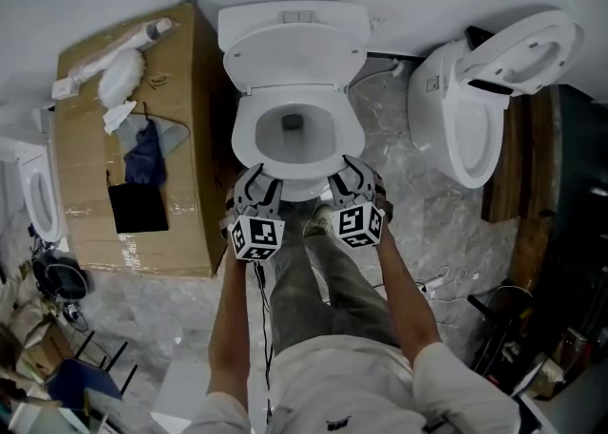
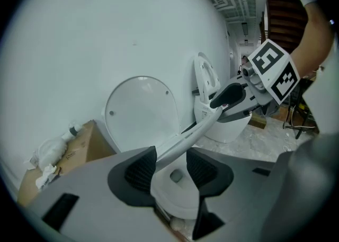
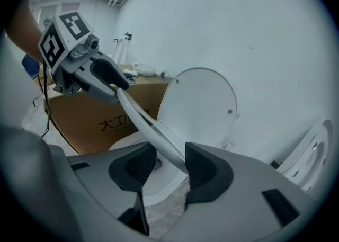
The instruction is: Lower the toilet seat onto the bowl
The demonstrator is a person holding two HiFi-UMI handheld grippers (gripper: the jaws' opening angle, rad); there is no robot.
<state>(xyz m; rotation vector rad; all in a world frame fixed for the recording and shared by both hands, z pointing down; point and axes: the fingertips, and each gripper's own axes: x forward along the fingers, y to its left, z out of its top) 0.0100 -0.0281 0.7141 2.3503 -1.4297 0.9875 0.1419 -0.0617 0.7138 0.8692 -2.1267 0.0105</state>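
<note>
White ceramic toilet (image 1: 313, 145) against a white wall, used as the reference here. Its white oval lid (image 1: 294, 50) stands upright against the tank (image 1: 294, 16).

The white plastic ring seat (image 1: 244, 133) is low over the bowl. In the right gripper view brown shows between its front edge and the bowl rim, so the front is a little off the bowl.

Left gripper (image 1: 258, 180) is at the toilet's front left and right gripper (image 1: 348, 172) at the front right, each topped by a square-marker cube and angled down toward the bowl.

Left gripper view: the front edge of the seat runs between the dark ribbed pads (image 2: 140, 171). It lies against one pad and there is a gap at the other, so the jaws are released and not clamping.

Right gripper view: the seat edge again passes between the pads (image 3: 201, 169), close to one and clear of the other. This grip is loosened too.

The person's grey-trousered legs (image 1: 323, 280) stand right in front of the toilet.

Left of the toilet is a large brown cardboard box (image 1: 185, 138). On top of it are:
- a blue cloth (image 1: 144, 157)
- a black flat rectangle (image 1: 138, 209)
- white wrapped packages (image 1: 122, 76)

Right of the toilet is a second white toilet (image 1: 465, 123) with its lid up. Grey marbled floor (image 1: 408, 223) lies around the base.
</note>
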